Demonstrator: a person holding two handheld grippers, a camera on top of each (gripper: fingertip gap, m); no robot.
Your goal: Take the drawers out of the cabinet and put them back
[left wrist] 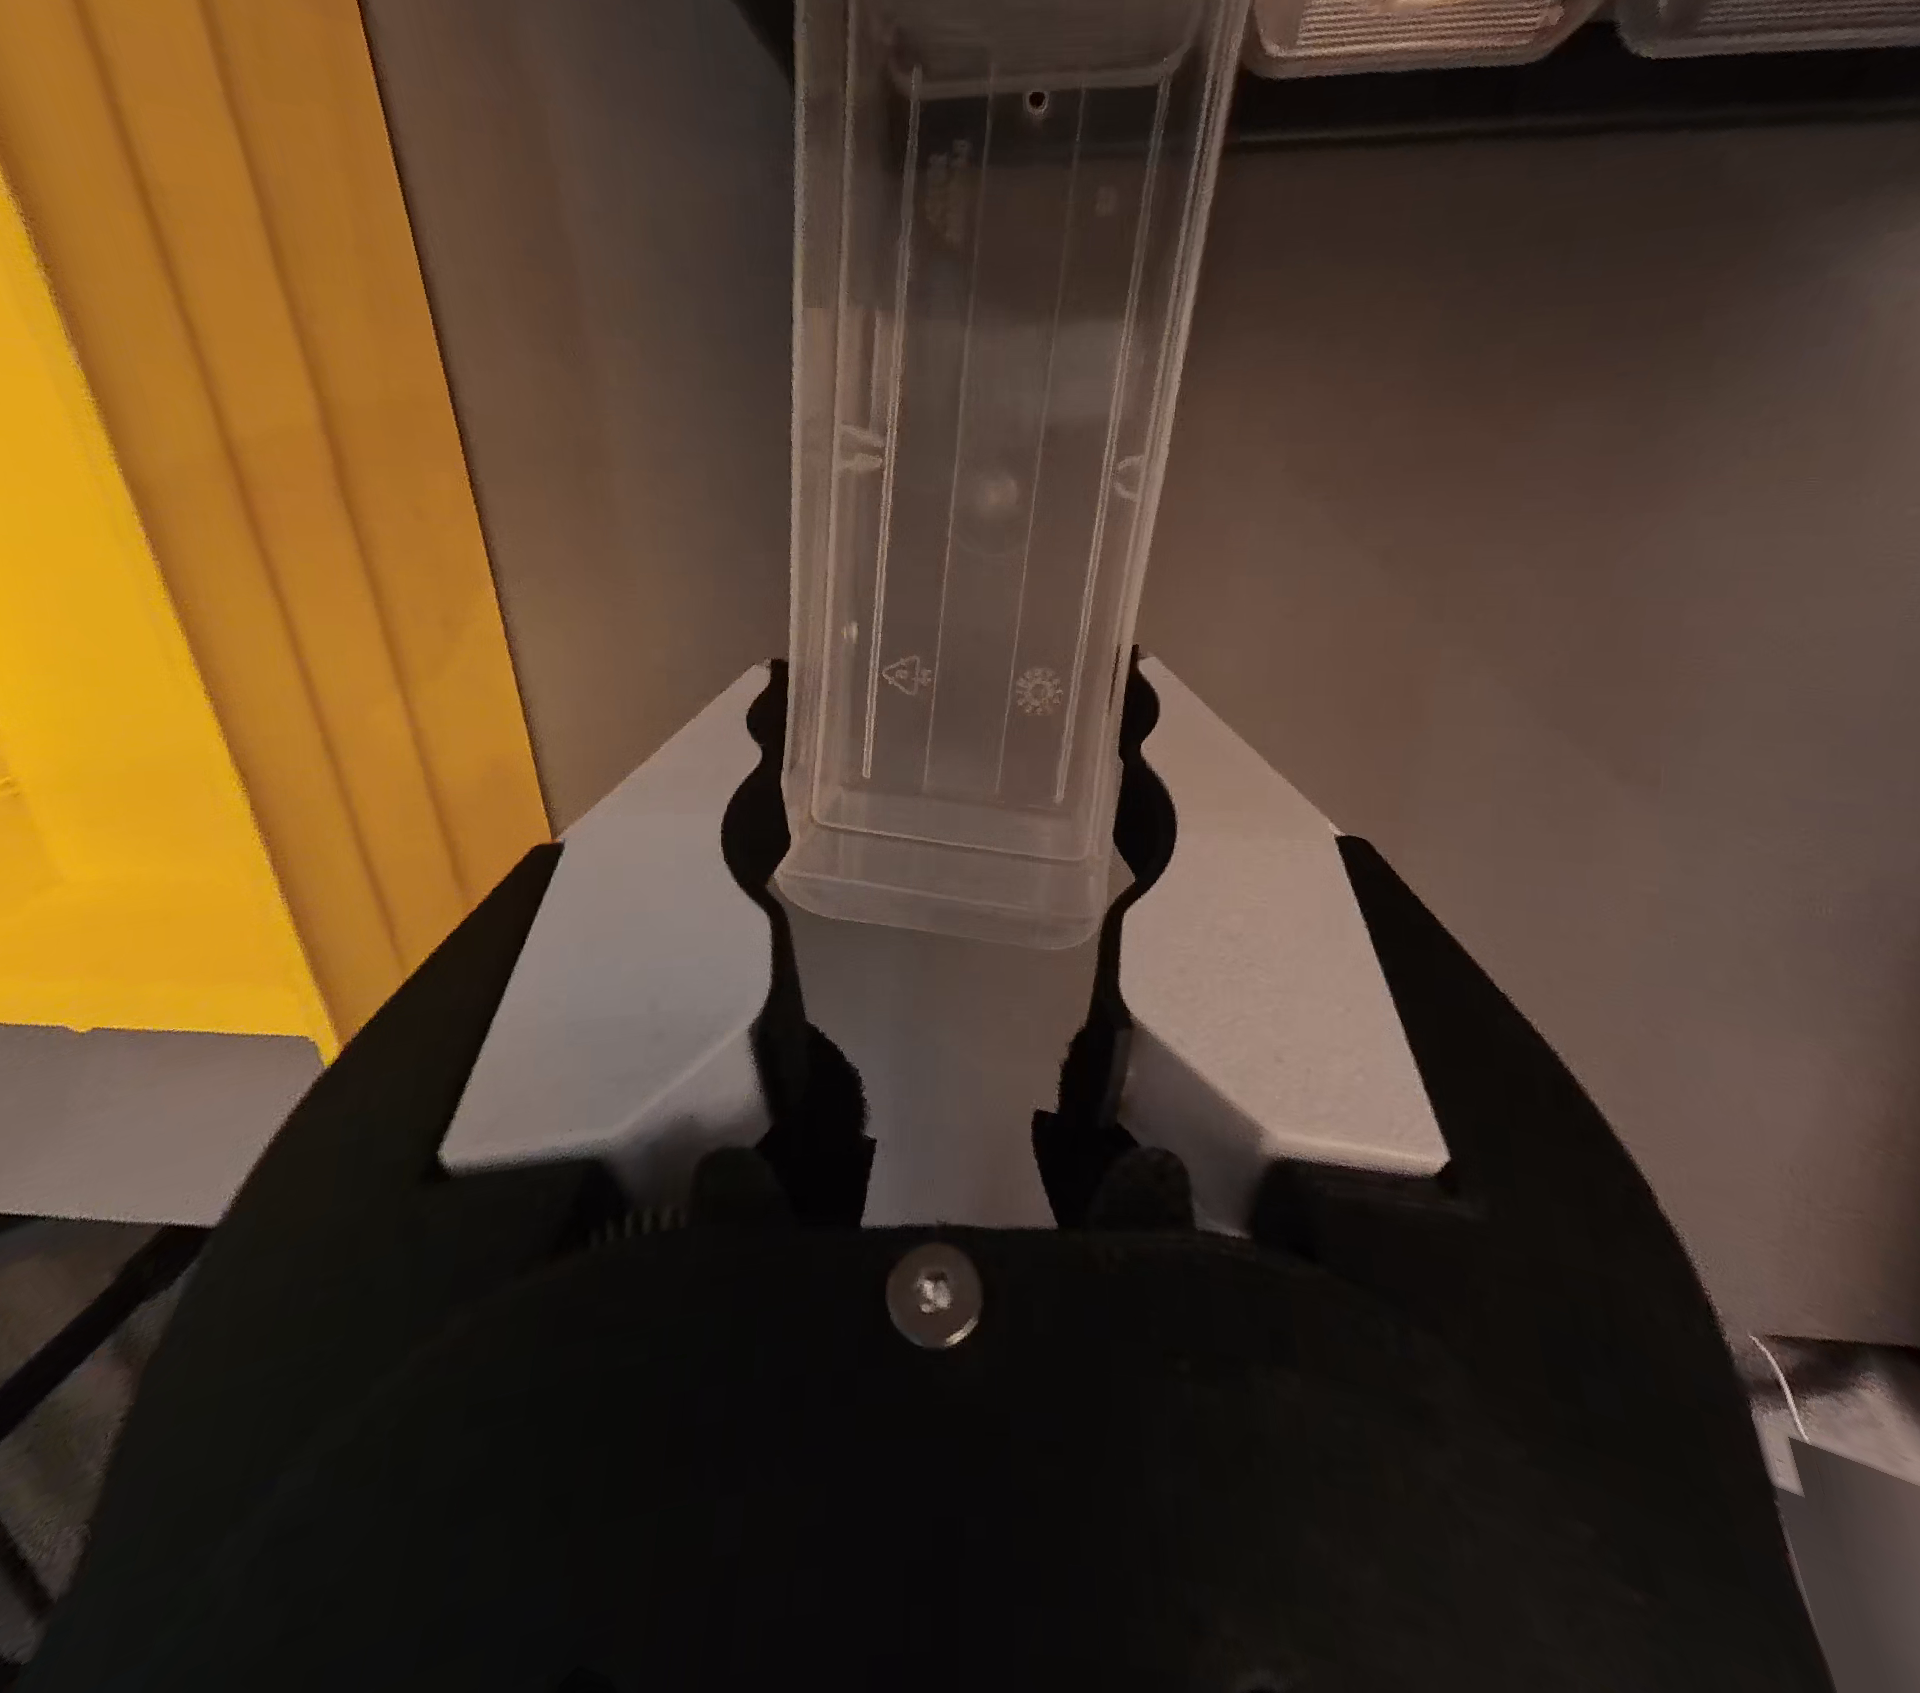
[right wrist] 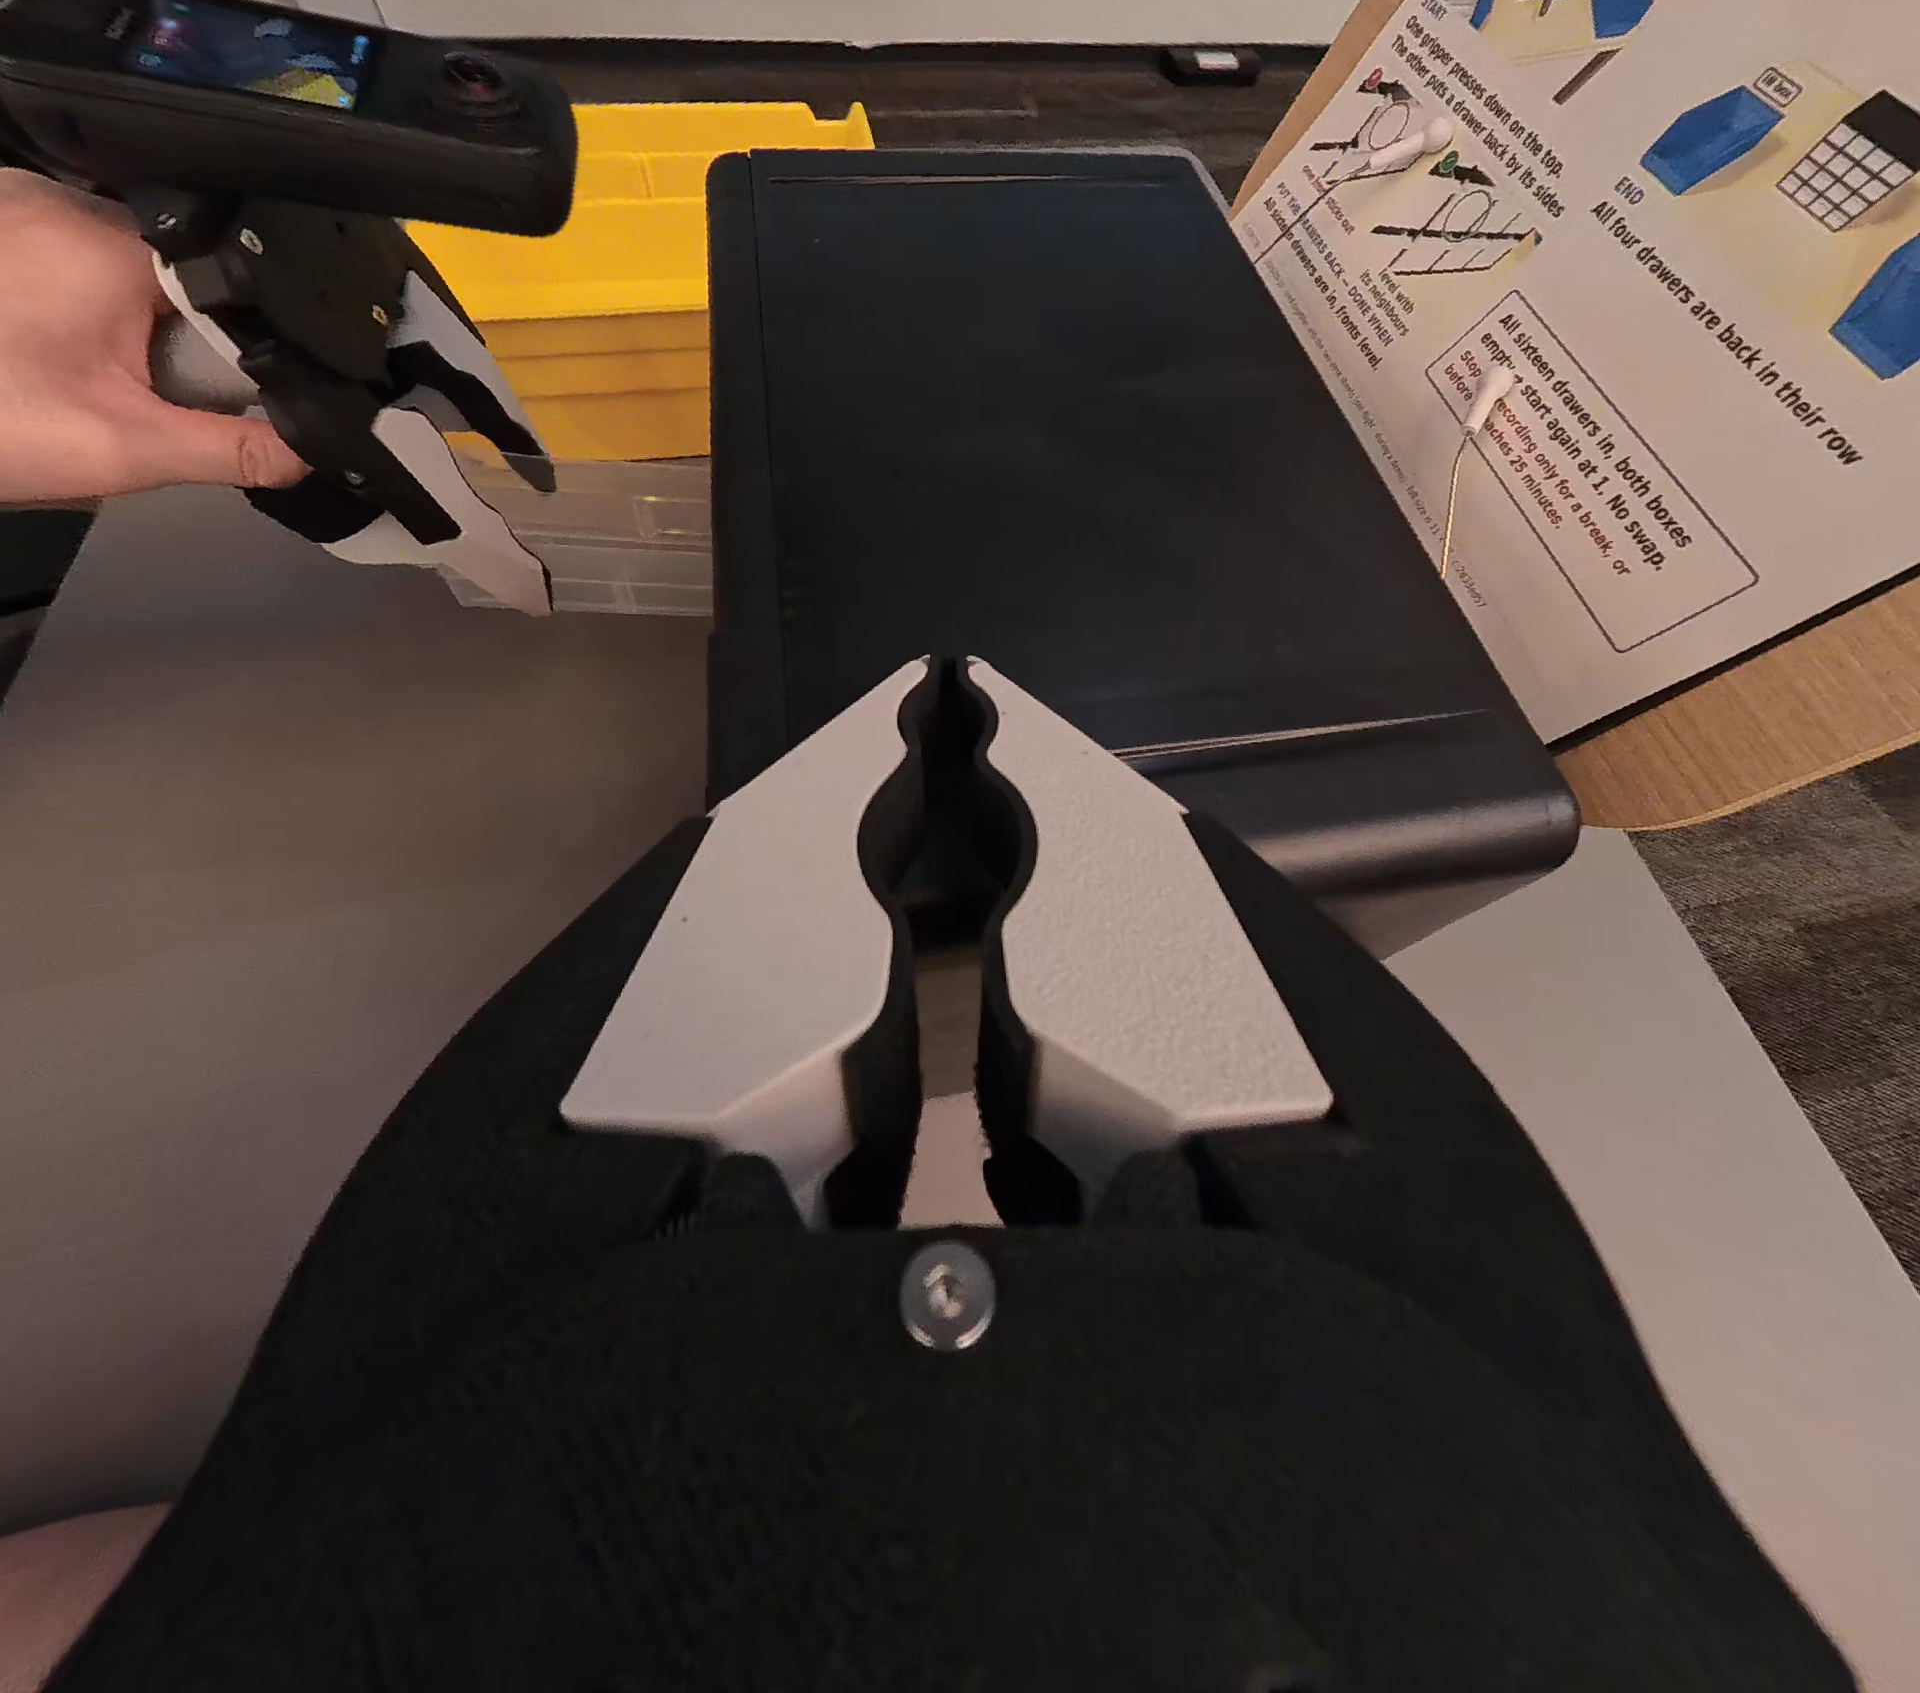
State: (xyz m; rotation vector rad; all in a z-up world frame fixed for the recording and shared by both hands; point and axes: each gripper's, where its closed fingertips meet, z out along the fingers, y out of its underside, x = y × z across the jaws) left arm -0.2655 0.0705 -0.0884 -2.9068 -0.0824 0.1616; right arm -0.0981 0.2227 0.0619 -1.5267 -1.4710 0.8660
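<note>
My left gripper (left wrist: 948, 687) is shut on the sides of a clear empty plastic drawer (left wrist: 997, 355), held by its near end, with its far end at the dark cabinet front (left wrist: 1455, 116). In the right wrist view the left gripper (right wrist: 530, 531) holds this drawer (right wrist: 623, 531) level against the left side of the black cabinet (right wrist: 1039, 417). My right gripper (right wrist: 948, 664) is shut and empty, with its tips resting on the near edge of the cabinet's flat top.
A yellow bin (left wrist: 156, 448) (right wrist: 634, 272) stands just left of the cabinet. Other drawers (left wrist: 1434, 7) sit in the cabinet's slots at the upper right. An instruction board (right wrist: 1621, 209) leans at the right. A person's hand (right wrist: 94, 365) holds the left gripper. All rests on a grey table (right wrist: 312, 812). The grippers' ends are close to 25 cm from one another.
</note>
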